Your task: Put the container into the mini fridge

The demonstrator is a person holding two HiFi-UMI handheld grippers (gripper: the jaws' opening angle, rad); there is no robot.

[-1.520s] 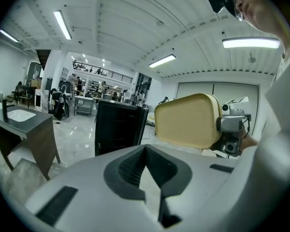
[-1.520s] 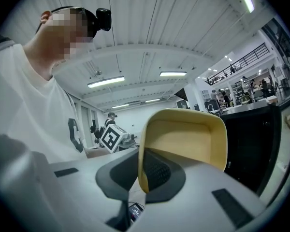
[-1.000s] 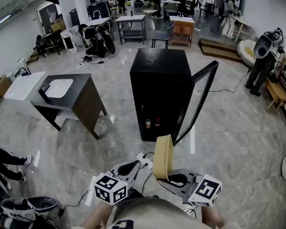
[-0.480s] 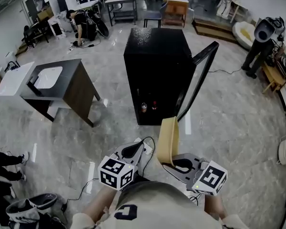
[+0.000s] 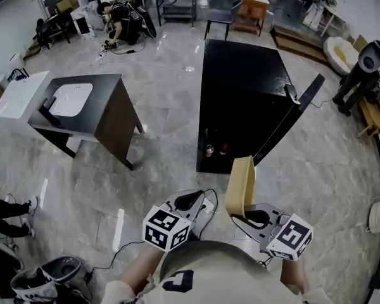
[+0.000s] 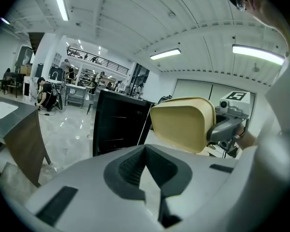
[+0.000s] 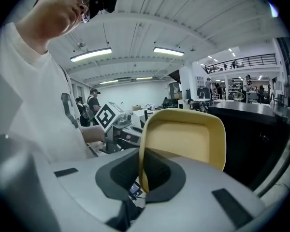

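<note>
The black mini fridge [image 5: 240,100] stands on the floor ahead, its door [image 5: 299,111] swung open to the right. Two small bottles [image 5: 209,150] show low inside it. My right gripper [image 5: 252,215] is shut on the rim of a yellow container [image 5: 240,185] and holds it on edge, short of the fridge front. In the right gripper view the container [image 7: 183,139] rises from the gripper's [image 7: 141,173] shut pads. My left gripper [image 5: 189,201] hangs beside it, shut and holding nothing. The left gripper view shows its own tips [image 6: 145,148] together, and beyond them the container [image 6: 183,124] and the fridge [image 6: 117,124].
A dark cabinet with an inset sink [image 5: 88,109] stands to the left, with a white unit [image 5: 20,94] beyond it. A cable and a power strip [image 5: 206,206] lie on the floor under the grippers. A person's legs [image 5: 9,208] are at the left edge. Camera gear [image 5: 367,68] stands at the right.
The view has closed in on the fridge, which now sits nearer and more to the right. The door looks narrower from this angle. The right gripper still holds the container, and both grippers have shifted slightly right.
</note>
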